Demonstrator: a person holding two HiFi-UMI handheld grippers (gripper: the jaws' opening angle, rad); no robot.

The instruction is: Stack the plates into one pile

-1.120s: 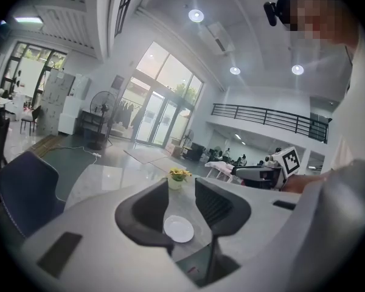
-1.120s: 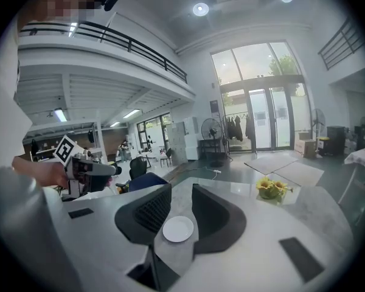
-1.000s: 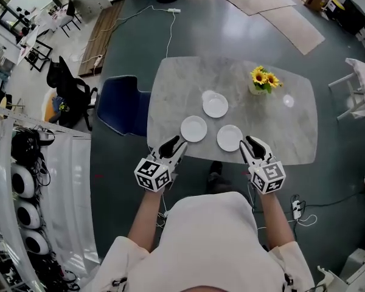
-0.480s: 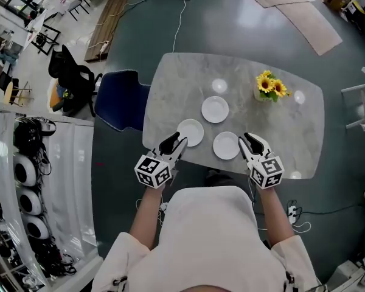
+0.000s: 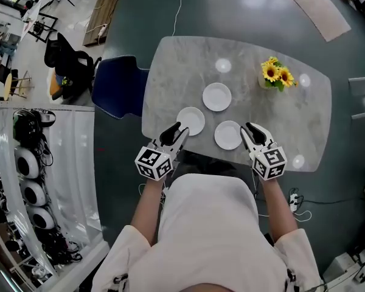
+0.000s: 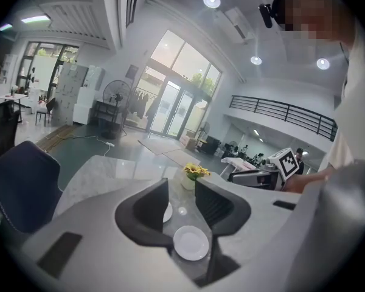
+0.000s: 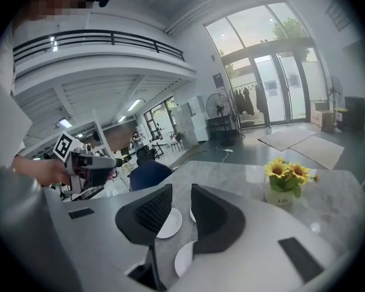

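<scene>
Three white plates lie apart on the marble table point(image 5: 170, 72): a near-left plate point(image 5: 190, 120), a far plate point(image 5: 216, 96) and a near-right plate point(image 5: 228, 135). My left gripper point(image 5: 175, 132) hovers at the table's near edge just short of the near-left plate, jaws open and empty. In the left gripper view that plate point(image 6: 191, 243) shows low between the jaws of the gripper point(image 6: 181, 193). My right gripper point(image 5: 250, 131) is beside the near-right plate, open with nothing between its pads. In the right gripper view the near-right plate point(image 7: 184, 259) lies under the gripper point(image 7: 181, 202).
A small vase of sunflowers point(image 5: 277, 75) stands at the table's far right. A blue chair point(image 5: 118, 93) is tucked at the table's left side. Cables run over the grey floor beyond the table.
Both grippers have moved forward and down from in front of the table to its near edge, close to the two nearer plates. The plates have not moved.
</scene>
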